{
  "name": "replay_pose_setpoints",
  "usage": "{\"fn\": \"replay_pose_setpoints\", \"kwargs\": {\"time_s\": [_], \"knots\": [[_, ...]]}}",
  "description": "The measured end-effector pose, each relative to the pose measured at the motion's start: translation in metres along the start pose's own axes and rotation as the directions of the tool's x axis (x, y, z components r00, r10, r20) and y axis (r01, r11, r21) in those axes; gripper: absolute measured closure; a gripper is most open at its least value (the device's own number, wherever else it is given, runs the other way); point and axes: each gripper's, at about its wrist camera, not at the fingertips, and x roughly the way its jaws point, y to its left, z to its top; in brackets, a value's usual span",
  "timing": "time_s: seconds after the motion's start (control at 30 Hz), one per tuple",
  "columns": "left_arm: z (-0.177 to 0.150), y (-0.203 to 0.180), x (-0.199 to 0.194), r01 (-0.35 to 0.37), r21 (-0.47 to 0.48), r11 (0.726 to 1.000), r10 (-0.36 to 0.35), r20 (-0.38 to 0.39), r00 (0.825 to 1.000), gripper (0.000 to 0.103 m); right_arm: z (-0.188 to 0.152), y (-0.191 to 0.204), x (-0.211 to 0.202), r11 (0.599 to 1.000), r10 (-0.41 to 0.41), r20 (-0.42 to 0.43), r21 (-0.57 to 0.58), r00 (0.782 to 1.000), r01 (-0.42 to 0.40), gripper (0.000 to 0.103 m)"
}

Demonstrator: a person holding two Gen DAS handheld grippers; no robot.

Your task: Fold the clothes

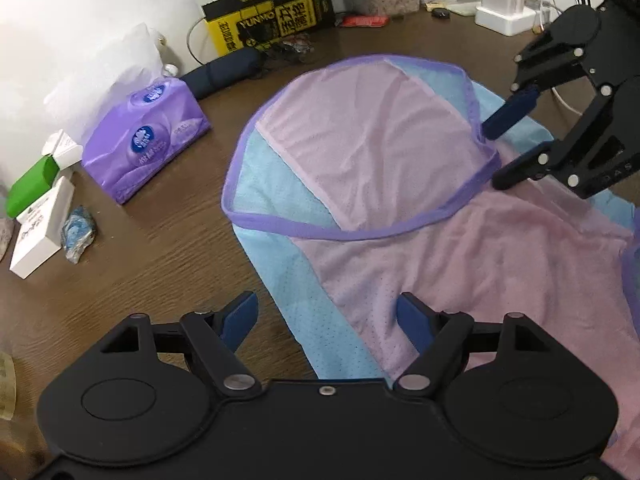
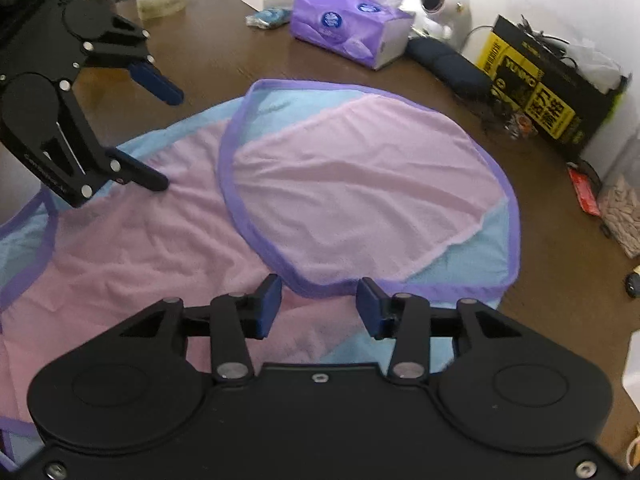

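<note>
there were two grippers, the left gripper [image 1: 326, 322] and the right gripper [image 2: 318, 306], each with two blue-padded fingers. one garment [image 1: 420, 240] lay on one wooden table [image 1: 160, 248]. beside it stood one purple tissue pack [image 1: 148, 140], one yellow-and-black box [image 1: 268, 20], one green box [image 1: 32, 186], one white box [image 1: 42, 232] and one white camera [image 2: 442, 4].

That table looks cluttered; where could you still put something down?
Bare brown table lies between the purple tissue pack and the pink-and-blue garment. The back edge, near the yellow-and-black box, is crowded.
</note>
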Motion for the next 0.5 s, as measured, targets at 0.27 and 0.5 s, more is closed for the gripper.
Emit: {"fn": "replay_pose_setpoints", "kwargs": {"time_s": [0.27,0.5], "knots": [[-0.052,0.008,-0.053,0.076,-0.233,0.970,-0.080,-0.007,0.997,0.026,-0.046,0.032,-0.049,0.969,0.233,-0.040,0.092,0.972,-0.229,0.064],[-0.096,-0.045,-0.090,-0.088,-0.370,0.925,0.062,-0.082,0.995,0.026,-0.069,0.051,-0.052,0.978,0.210,-0.039,-0.007,0.977,-0.210,0.091]]}}
